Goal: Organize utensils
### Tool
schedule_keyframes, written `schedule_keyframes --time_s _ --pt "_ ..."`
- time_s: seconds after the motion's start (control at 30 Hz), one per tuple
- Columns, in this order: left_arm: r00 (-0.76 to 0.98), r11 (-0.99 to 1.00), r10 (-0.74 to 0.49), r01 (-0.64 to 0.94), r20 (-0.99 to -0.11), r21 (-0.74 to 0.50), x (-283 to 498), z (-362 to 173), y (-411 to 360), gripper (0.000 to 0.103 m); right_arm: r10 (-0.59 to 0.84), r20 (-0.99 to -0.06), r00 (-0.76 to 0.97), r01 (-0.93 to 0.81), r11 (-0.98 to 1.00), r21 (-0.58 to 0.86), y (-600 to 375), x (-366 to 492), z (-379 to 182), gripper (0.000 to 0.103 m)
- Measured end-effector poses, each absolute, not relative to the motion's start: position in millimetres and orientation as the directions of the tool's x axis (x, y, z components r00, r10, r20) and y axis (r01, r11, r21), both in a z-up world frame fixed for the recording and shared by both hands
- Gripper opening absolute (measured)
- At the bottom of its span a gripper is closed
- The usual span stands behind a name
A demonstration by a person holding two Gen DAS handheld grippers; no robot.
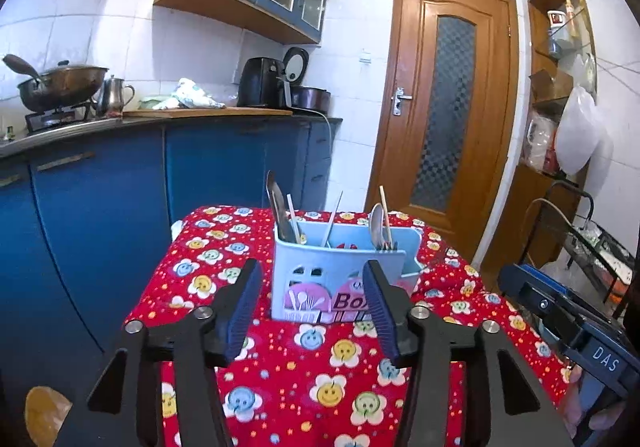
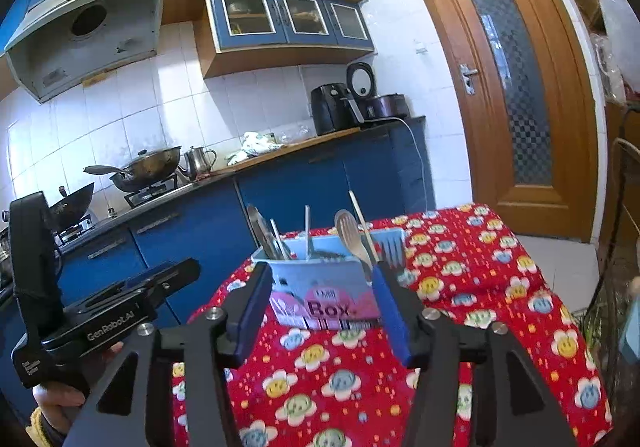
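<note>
On the red flowered tablecloth (image 1: 304,379), the utensil box (image 1: 320,279) stands ahead of both hand-held grippers, left (image 1: 312,311) and right (image 2: 324,311), jaws apart, empty.

Both cameras ride low on the hand-held grippers, looking forward and slightly down along the fingers across the worktop's red flowered cloth (image 1: 320,371). The left view faces the blue utensil box (image 1: 320,279) almost head-on and close. The right view sees the box (image 2: 320,283) from a little to the right, angled left. Both take in the kitchen counter (image 1: 160,119) and the wooden door (image 2: 520,87).
</note>
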State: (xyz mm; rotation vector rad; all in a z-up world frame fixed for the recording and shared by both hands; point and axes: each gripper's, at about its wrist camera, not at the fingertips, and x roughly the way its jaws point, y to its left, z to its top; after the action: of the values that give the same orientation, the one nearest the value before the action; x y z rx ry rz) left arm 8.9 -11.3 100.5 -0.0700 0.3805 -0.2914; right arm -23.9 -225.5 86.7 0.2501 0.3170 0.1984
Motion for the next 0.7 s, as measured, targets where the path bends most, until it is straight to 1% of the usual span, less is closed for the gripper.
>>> schedule_keyframes --time_s 0.1,0.2,0.37,0.4,0.53,0.7 --pt "0.889 0.959 -0.283 0.26 -0.361 -0.111 1.6 92.6 -12.4 0.062 0.219 -0.307 0.926 -0.134 0.952 0.276 -229.1 -29.4 76.6 0.061" --pt "0.884 0.961 -0.276 0.258 -0.377 -0.099 -1.9 83.3 -15.1 0.064 0.206 -0.33 0.921 -0.115 0.955 0.275 -231.3 -33.9 66.1 0.064" --pt "0.878 0.965 -0.262 0.236 -0.4 -0.114 -2.9 67.2 -13.9 0.068 0.16 -0.358 0.92 -0.077 0.969 0.235 -229.2 -40.8 49.4 0.075" --pt "0.878 0.966 -0.258 0.231 -0.403 -0.116 -2.6 64.6 -13.5 0.068 0.149 -0.362 0.92 -0.068 0.972 0.226 -229.2 -41.7 45.6 0.076" --pt "0.882 0.974 -0.228 0.203 -0.412 -0.104 -0.9 52.1 -12.2 0.069 0.107 -0.375 0.921 -0.034 0.98 0.195 -230.6 -42.2 32.6 0.085" --pt "0.882 0.977 -0.212 0.181 -0.421 -0.113 2.0 37.8 -9.2 0.069 0.066 -0.377 0.924 -0.009 0.988 0.152 -231.6 -42.4 22.9 0.09"
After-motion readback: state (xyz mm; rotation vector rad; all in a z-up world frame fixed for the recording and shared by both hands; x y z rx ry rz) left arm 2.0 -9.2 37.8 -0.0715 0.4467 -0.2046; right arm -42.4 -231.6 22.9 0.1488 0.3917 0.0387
